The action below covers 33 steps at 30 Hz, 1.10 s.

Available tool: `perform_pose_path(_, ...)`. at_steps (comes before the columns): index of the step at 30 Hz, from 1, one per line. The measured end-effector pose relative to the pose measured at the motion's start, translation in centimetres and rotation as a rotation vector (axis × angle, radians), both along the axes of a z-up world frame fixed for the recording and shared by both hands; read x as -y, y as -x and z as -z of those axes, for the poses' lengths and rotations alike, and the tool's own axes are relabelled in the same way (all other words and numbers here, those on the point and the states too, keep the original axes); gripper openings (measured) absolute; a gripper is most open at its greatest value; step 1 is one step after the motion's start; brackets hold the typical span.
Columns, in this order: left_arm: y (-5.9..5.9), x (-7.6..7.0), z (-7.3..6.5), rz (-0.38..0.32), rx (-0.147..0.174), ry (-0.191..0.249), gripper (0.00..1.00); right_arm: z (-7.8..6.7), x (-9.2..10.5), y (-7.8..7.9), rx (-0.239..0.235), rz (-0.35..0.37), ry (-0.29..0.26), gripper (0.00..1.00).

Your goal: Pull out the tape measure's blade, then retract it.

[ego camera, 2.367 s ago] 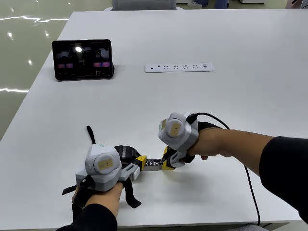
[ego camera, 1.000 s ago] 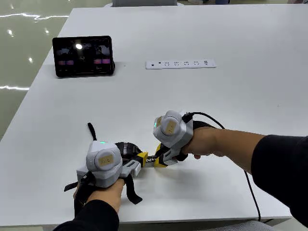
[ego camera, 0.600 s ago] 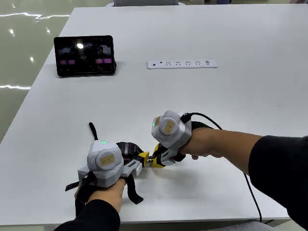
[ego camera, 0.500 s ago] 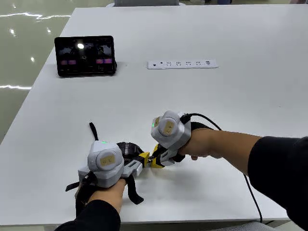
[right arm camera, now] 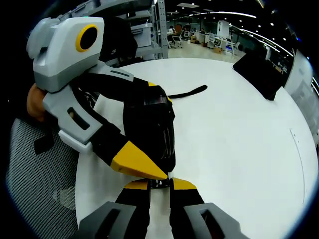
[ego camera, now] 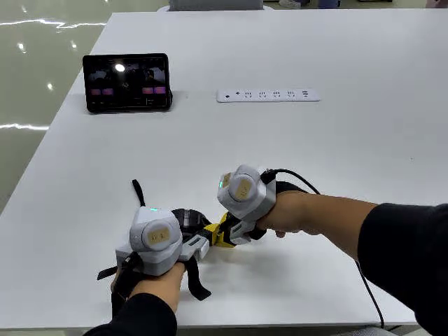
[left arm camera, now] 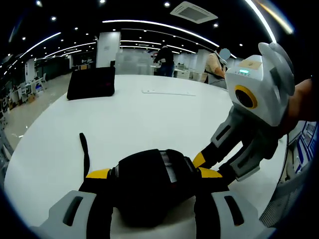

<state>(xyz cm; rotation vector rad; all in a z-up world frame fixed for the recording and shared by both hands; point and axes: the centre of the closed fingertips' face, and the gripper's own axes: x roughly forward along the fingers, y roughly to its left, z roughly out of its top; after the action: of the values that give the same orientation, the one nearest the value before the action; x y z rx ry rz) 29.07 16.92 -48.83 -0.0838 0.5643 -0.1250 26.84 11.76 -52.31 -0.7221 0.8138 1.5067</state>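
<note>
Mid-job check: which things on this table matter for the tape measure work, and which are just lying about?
In the job: tape measure, clamped in the left hand-held gripper; blade tip, pinched by the right hand-held gripper.
Lying about: tablet and power strip, farther back on the table.

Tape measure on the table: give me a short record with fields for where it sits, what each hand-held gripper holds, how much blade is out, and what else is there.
tape measure: black case near the front edge of the white table, its strap lying beside it
left hand-held gripper: shut on the case
right hand-held gripper: shut on the tip of the blade, close against the case
blade out: almost none
further back: tablet, power strip
</note>
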Motion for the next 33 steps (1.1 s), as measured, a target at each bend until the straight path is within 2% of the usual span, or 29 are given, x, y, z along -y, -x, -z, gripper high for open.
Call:
perform_pose_path(12,0.05,0.04,0.02,0.004,0.001,-0.006,0.62,0.05,-0.03,0.0,-0.018,0.033,-0.007,0.12)
perform_pose_path(18,0.06,0.05,0.03,0.005,0.005,-0.008,0.63,0.04,-0.07,0.1,-0.001,0.02,-0.008,0.12)
perform_pose_path(29,0.05,0.23,0.13,0.037,-0.02,-0.012,0.64,0.02,-0.14,0.21,0.02,0.027,-0.012,0.13)
perform_pose_path(30,0.39,0.42,0.29,0.099,-0.038,-0.038,0.64,0.02,-0.15,0.2,0.022,0.029,-0.013,0.13)
perform_pose_path(31,0.11,0.23,0.07,0.069,-0.025,-0.019,0.64,0.02,-0.15,0.2,0.023,0.03,-0.014,0.13)
perform_pose_path(33,0.22,0.25,0.08,0.097,-0.035,-0.024,0.63,0.01,-0.15,0.15,0.025,0.038,-0.016,0.13)
